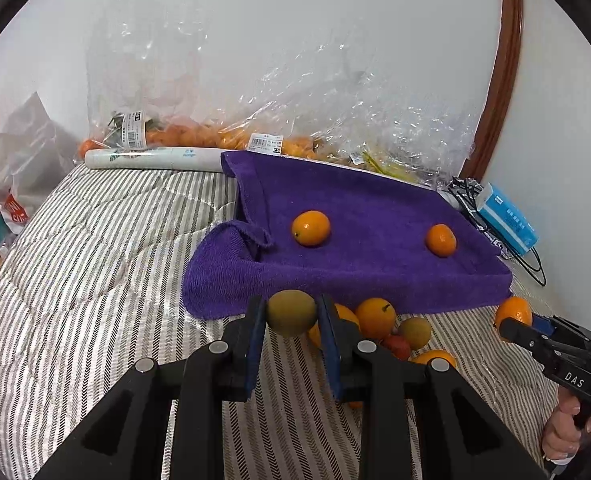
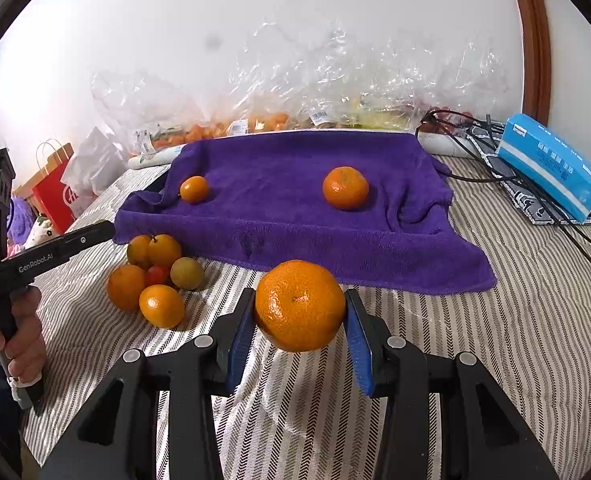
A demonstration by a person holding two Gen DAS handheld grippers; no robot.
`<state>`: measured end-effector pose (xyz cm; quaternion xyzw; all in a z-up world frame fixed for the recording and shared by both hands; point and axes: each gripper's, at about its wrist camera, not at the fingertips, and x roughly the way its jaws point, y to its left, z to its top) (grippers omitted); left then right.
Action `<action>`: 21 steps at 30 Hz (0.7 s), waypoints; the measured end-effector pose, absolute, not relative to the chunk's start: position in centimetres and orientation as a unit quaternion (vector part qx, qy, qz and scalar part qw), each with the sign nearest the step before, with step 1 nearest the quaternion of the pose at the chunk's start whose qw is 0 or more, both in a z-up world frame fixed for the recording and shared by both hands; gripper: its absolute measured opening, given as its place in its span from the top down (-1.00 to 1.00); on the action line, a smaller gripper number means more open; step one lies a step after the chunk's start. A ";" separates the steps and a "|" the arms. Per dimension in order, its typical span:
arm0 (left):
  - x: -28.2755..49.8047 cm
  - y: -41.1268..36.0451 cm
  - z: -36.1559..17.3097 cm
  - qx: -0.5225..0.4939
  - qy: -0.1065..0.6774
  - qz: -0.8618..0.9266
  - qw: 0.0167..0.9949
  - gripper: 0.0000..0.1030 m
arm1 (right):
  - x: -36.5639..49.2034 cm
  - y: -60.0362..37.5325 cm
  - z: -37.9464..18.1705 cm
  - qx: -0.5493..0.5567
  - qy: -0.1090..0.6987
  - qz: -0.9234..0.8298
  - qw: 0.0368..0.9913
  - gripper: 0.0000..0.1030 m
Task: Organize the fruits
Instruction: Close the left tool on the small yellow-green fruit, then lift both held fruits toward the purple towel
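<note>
Your left gripper [image 1: 291,314] pinches a greenish kumquat [image 1: 291,312] and your right gripper [image 2: 299,312] a mandarin [image 2: 299,306], both near the purple towel [image 1: 375,200], whose surface seems to slope, so released fruit could roll off.

Right gripper [image 2: 300,312] clamps large mandarin [image 2: 299,306] above striped bedspread [image 2: 495,340]. Purple towel [image 2: 295,220] carries two oranges. Loose fruit pile [image 2: 155,276] beside towel's left edge.

Striped bed [image 2: 495,320] bears purple towel [image 2: 295,220], loose fruit pile [image 2: 155,280].
</note>
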<state>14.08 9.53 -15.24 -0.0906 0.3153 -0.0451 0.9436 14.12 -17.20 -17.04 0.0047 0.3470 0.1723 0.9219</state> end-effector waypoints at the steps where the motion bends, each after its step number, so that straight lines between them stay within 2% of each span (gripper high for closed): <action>1: 14.1 9.5 -15.2 -0.091 0.316 -0.045 0.943 0.51 | 14.1 -17.2 -17.0 0.005 0.346 0.172 0.922 0.16; 21: 13.8 9.5 -14.8 -0.085 0.298 -0.044 0.950 0.51 | 13.5 -17.4 -16.5 0.003 0.325 0.178 0.929 0.17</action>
